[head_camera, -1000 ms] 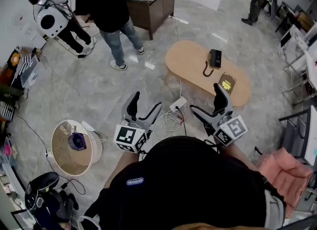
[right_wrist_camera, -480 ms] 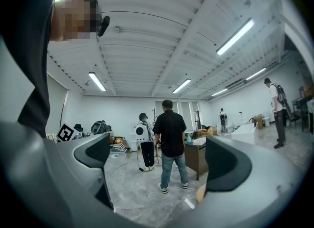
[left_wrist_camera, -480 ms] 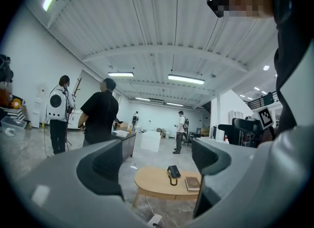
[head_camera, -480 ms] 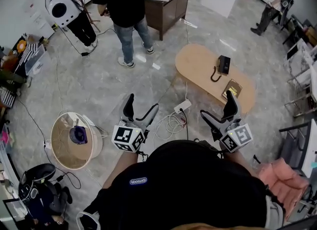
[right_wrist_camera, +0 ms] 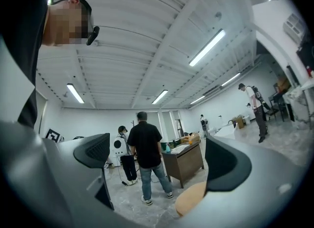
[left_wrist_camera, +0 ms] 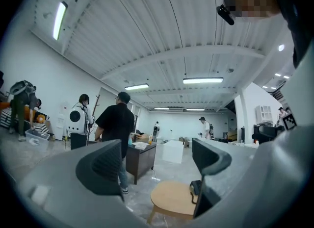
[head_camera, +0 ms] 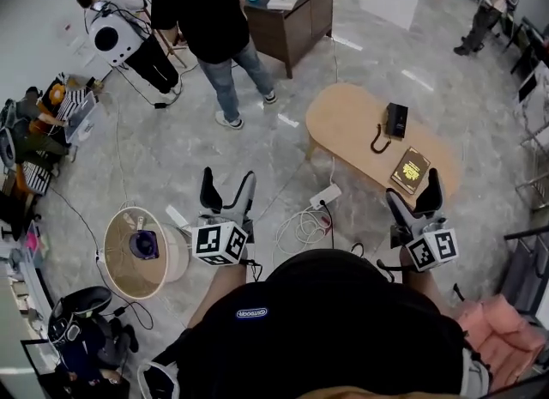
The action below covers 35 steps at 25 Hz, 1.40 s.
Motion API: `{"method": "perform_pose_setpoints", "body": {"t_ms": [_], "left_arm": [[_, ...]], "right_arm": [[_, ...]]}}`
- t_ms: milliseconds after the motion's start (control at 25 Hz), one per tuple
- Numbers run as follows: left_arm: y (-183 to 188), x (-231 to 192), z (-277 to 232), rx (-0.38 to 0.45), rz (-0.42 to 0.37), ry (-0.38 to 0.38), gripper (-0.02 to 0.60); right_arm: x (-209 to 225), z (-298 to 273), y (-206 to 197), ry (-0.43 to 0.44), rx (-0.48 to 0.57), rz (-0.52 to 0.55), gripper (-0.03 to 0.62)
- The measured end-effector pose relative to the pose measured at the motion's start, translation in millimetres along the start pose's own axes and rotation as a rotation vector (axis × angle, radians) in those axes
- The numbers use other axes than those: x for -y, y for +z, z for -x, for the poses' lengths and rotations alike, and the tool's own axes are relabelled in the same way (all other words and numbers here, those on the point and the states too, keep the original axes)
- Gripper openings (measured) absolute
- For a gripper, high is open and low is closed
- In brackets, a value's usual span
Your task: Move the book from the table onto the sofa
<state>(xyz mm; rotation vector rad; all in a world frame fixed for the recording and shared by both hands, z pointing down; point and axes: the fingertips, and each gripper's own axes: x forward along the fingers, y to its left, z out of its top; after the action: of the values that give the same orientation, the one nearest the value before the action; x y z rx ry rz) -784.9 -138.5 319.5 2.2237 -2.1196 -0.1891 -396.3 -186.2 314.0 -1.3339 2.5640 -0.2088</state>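
Grey floor [head_camera: 257,144] spreads between left claw [head_camera: 228,184] and table [head_camera: 343,123]; book [head_camera: 410,169] hugs edge.

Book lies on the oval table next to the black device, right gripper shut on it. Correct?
No: the right gripper is not shut on the book. Its jaws have just been opening and stand apart, nothing between them, as the right gripper view shows. The book does lie on the table next to the black device.

your book [head_camera: 410,168] lay flat and closed on the oval wooden table [head_camera: 343,123], near its right end; its cover was dark, with a gold emblem in the middle.
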Motion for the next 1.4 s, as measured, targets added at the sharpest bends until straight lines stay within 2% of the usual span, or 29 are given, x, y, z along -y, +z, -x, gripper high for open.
{"method": "perform_pose_setpoints", "body": {"t_ms": [80,200,320,440,640,800,1120,1400], "left_arm": [[-3,27,-22,0.011,-0.015,0.003,0.434],[-20,67,-63,-0.031,-0.019,-0.035,0.434],[-27,106,-103,-0.057,0.005,-0.077,0.433],[-34,151,-134,-0.076,-0.004,-0.125,0.433],[-55,210,-176,-0.129,-0.005,-0.176,0.434],[-65,230,-194,-0.162,-0.026,-0.212,0.434],[-100,227,-233,-0.211,-0.007,-0.33,0.433],[-115,233,-254,-0.263,-0.036,-0.555,0.434]], "right_arm": [[46,8,7,-0.045,0.024,-0.018,0.612],[103,23,11,-0.11,0.046,-0.043,0.612],[145,36,19,-0.16,0.051,-0.051,0.612],[186,52,25,-0.205,0.052,-0.067,0.612],[243,61,25,-0.239,0.042,-0.092,0.611],[251,51,21,-0.229,0.027,-0.094,0.611],[231,19,-5,-0.257,0.004,-0.063,0.611],[207,25,-22,-0.411,-0.048,-0.034,0.611]]}}
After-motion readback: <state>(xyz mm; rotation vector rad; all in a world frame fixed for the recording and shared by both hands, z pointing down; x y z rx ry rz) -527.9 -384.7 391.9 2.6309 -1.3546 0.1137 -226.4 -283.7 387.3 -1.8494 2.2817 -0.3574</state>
